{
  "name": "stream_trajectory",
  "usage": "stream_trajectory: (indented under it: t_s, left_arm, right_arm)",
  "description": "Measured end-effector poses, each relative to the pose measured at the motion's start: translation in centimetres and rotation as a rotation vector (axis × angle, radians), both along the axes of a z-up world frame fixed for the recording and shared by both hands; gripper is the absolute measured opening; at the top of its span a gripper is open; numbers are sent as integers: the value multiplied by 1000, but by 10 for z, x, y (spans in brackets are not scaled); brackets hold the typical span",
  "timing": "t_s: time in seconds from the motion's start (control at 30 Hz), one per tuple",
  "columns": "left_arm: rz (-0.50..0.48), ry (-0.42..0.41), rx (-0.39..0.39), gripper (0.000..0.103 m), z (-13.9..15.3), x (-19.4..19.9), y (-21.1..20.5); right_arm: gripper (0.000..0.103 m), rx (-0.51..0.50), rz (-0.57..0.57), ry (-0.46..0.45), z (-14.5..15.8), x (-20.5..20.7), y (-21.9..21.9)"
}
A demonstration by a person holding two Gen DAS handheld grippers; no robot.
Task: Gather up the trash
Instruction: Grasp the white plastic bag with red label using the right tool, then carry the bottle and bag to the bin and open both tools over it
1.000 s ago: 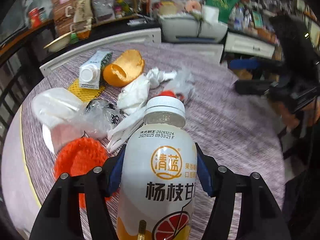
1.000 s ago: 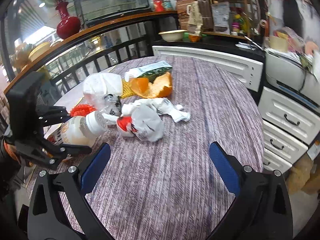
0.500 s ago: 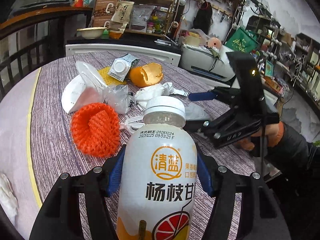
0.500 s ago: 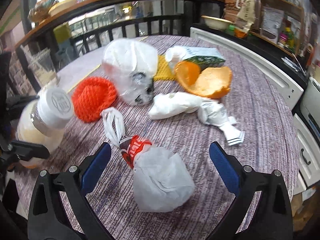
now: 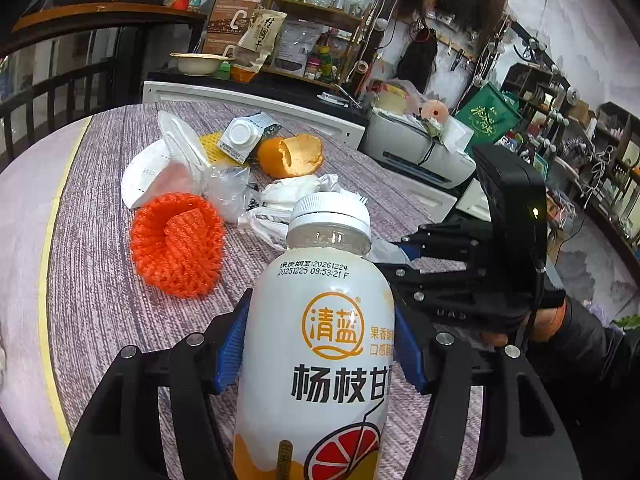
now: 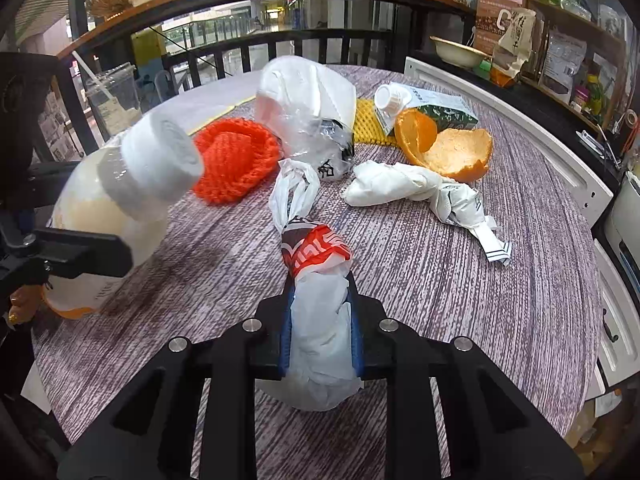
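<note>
My left gripper (image 5: 320,340) is shut on a white drink bottle (image 5: 328,240) with a white cap, held over the table near its left side; the same bottle (image 6: 120,200) shows tilted in the right wrist view. My right gripper (image 6: 320,328) is closing on a knotted white plastic bag with red print (image 6: 316,248), and its blue pads squeeze the bag's body. The bag rests on the striped purple table (image 6: 460,320). Seen from the left wrist, the right gripper (image 5: 396,256) sits just right of the bottle.
Loose trash lies beyond: an orange foam net (image 5: 176,248), orange peel (image 5: 292,156), a milk carton (image 5: 244,140), crumpled white paper (image 6: 416,188) and a clear bag with a white lid (image 6: 308,112). White cabinets (image 6: 520,140) border the table's far right. A railing (image 6: 240,52) stands behind.
My right gripper came forward over the knotted bag and closed its wide jaws onto it. The left gripper rolled and shifted while keeping the bottle.
</note>
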State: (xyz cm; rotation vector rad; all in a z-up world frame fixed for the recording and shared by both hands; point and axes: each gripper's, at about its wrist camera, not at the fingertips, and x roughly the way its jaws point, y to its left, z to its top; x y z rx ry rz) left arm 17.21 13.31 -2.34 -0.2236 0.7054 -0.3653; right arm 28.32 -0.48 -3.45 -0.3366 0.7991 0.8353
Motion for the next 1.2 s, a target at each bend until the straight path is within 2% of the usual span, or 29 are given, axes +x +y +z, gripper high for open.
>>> stream_trajectory:
  t_s: [0.4,0.73,1.03,1.2]
  left_arm:
    - [-11,-23,-37,62,7,-28,-32]
    - [-102,-29,-35,62,10,-26,-91]
    - [-194,-49,-36,62,16,-9,-148]
    - [-243,-68,-31,63,19,-1,-181]
  right_arm:
    - [23,99,-110,-20,17,-39,-65]
    - [23,175,-272,-46,24,-70,-146]
    - [23,188,-519,3,-8,-63,-238]
    - [23,109,-679,66,-49,-44,-274]
